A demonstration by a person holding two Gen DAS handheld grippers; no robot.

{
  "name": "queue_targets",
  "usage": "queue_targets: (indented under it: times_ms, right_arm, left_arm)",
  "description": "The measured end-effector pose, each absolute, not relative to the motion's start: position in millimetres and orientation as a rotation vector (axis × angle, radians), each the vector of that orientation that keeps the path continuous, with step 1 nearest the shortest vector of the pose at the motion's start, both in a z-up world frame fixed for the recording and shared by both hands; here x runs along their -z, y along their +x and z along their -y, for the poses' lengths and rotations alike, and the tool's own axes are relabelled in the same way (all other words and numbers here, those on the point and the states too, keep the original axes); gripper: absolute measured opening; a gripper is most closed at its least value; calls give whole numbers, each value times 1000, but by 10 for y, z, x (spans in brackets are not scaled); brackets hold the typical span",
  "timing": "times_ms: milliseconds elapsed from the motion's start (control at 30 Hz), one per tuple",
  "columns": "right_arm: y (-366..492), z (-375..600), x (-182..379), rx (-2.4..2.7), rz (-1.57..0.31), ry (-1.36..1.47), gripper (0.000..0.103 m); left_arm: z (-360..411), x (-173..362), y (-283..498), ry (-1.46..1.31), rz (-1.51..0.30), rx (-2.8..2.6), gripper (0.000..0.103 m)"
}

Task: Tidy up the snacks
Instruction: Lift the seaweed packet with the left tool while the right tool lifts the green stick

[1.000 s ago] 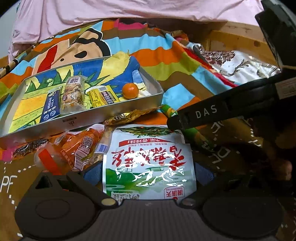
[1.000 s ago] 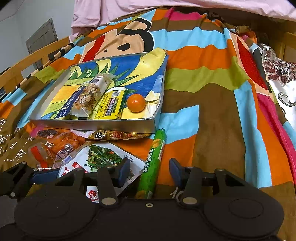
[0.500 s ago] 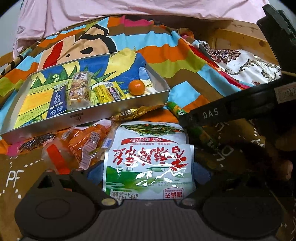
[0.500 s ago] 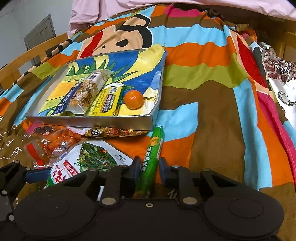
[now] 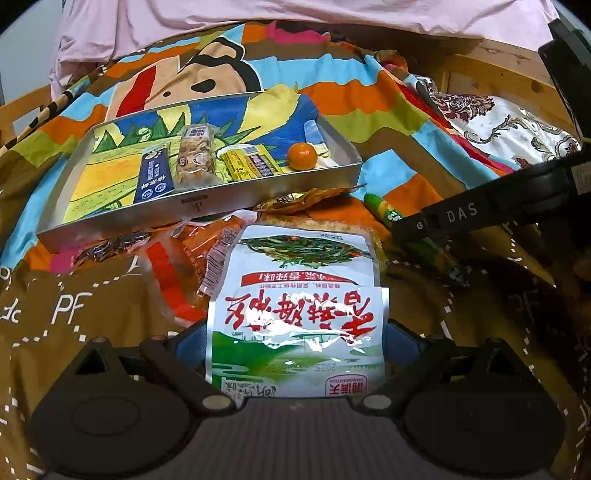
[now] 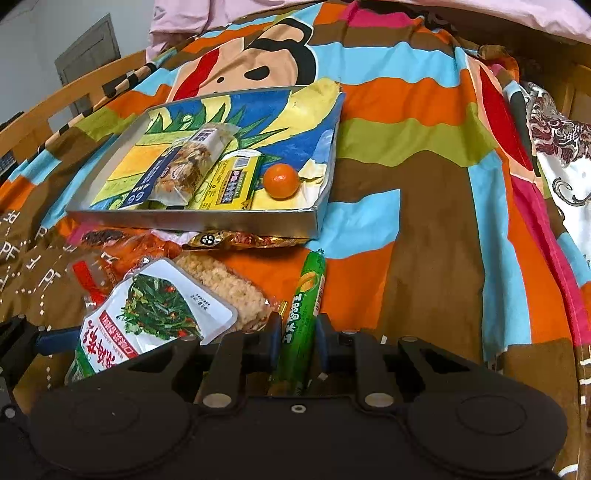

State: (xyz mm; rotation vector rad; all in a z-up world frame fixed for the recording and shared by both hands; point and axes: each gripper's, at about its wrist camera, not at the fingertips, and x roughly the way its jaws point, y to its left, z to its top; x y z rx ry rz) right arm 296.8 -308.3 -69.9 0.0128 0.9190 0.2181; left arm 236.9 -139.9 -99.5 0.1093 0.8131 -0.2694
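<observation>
A silver tray (image 5: pixel 199 205) (image 6: pixel 192 221) on the striped bedspread holds three snack packs and a small orange (image 5: pixel 302 156) (image 6: pixel 280 181). My left gripper (image 5: pixel 295 343) is shut on a white and green pickle pouch (image 5: pixel 299 306) (image 6: pixel 147 314), held just above the loose snacks. My right gripper (image 6: pixel 297 339) is shut on a green sausage stick (image 6: pixel 304 306) (image 5: pixel 384 210) that lies pointing at the tray. Loose in front of the tray lie an orange snack bag (image 5: pixel 184 266), a gold wrapped snack (image 6: pixel 236 240) and a rice cracker pack (image 6: pixel 229 288).
The bedspread (image 6: pixel 424 221) lies open to the right of the tray. A wooden bed rail (image 6: pixel 55 107) runs along the left. A patterned white cloth (image 5: pixel 517 129) lies at the right edge. Pink bedding (image 5: pixel 258 14) lies at the back.
My right gripper has closed on the green sausage stick. My left gripper has lifted the pouch and drawn back a little, uncovering the rice cracker pack under it.
</observation>
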Motion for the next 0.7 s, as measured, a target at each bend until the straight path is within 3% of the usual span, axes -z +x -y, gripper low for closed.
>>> queue_targets:
  times_ms: [700]
  right_arm:
    - [3040,3004,792,-231,-932,-19,31]
  left_arm:
    - [1502,1044,2530,121,-807,281,98]
